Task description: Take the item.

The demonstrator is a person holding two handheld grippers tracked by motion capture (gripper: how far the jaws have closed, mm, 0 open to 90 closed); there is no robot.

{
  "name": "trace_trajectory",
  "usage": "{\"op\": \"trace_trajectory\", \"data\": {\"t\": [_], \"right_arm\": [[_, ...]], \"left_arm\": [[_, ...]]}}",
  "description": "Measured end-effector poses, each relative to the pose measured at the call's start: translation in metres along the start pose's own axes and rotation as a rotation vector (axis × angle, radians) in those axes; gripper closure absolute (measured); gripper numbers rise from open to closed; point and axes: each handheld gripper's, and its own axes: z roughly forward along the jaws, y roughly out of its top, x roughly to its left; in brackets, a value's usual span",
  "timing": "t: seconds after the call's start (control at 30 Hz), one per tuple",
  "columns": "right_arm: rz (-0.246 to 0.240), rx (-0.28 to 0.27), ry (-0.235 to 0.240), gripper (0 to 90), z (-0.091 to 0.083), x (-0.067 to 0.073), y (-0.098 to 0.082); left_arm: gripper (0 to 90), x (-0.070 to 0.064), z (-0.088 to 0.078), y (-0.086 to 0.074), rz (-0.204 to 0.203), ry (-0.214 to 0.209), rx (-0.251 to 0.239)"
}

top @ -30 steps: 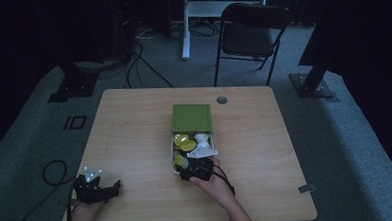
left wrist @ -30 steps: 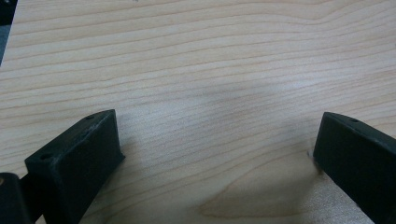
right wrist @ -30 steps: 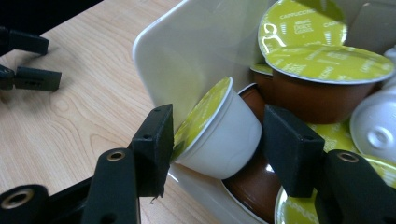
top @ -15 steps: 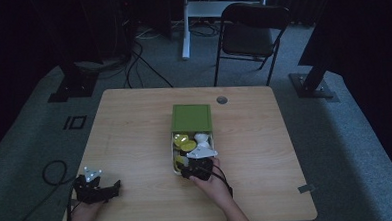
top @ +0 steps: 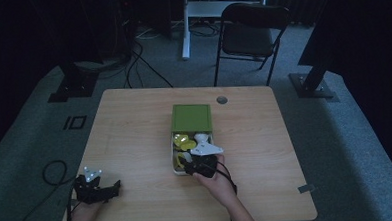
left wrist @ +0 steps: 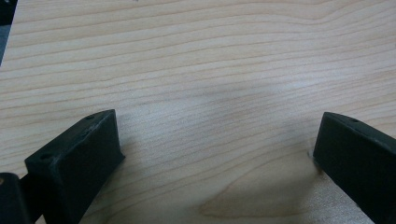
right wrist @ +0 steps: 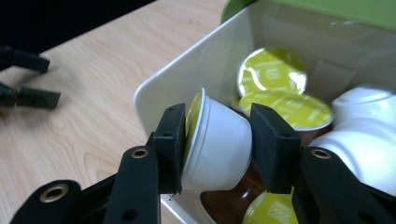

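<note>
The right gripper view shows the right gripper [right wrist: 217, 142] pinching a white coffee capsule [right wrist: 217, 144] with a yellow-green foil lid. One black jaw presses flat on the foil lid, the other on the capsule's rounded base, so the capsule lies on its side between them. The jaws have just been closing, and the capsule sits clamped between them at the near left corner of the white box [right wrist: 184, 79]. Behind it in the box lie more capsules [right wrist: 273, 74], some with their yellow-green lids up, some with white bodies showing.

In the high view the right gripper [top: 200, 163] is over the near end of the white box [top: 175, 156], which stands around the middle of the wooden table [top: 135, 133]. The box's green lid [top: 191, 117] sits at its far end. The left gripper [top: 95, 187] rests near the table's near left corner, well apart from the box.

The left gripper view shows its two black jaws spread wide over bare wood, with nothing between them.
</note>
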Motion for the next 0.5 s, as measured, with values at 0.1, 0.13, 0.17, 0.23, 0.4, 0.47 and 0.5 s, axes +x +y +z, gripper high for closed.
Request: {"op": "trace_trajectory", "data": {"t": [0.1,0.13,0.17,0.23,0.4,0.47,0.5], "right_arm": [[-0.003,-0.004,-0.002,57.5,-0.005,-0.003,0.003],[0.004,-0.010,-0.006,57.5,-0.006,-0.004,0.003],[-0.001,-0.009,-0.008,57.5,-0.008,-0.005,0.004],[0.007,-0.019,-0.014,57.6,-0.011,-0.007,0.006],[0.000,-0.028,-0.021,57.7,-0.018,-0.011,0.010],[-0.004,-0.031,-0.022,57.8,-0.019,-0.011,0.012],[-0.006,-0.035,-0.020,57.8,-0.021,-0.012,0.013]], "left_arm": [[0.9,0.000,0.000,0.000,0.000,0.000,0.000],[0.9,0.000,0.000,0.000,0.000,0.000,0.000],[0.9,0.000,0.000,0.000,0.000,0.000,0.000],[0.9,0.000,0.000,0.000,-0.002,0.000,-0.002],[0.9,0.000,0.000,0.000,-0.003,0.001,-0.001],[0.9,0.000,0.000,0.000,-0.002,0.000,-0.001],[0.9,0.000,0.000,0.000,-0.002,0.000,-0.001]]}}
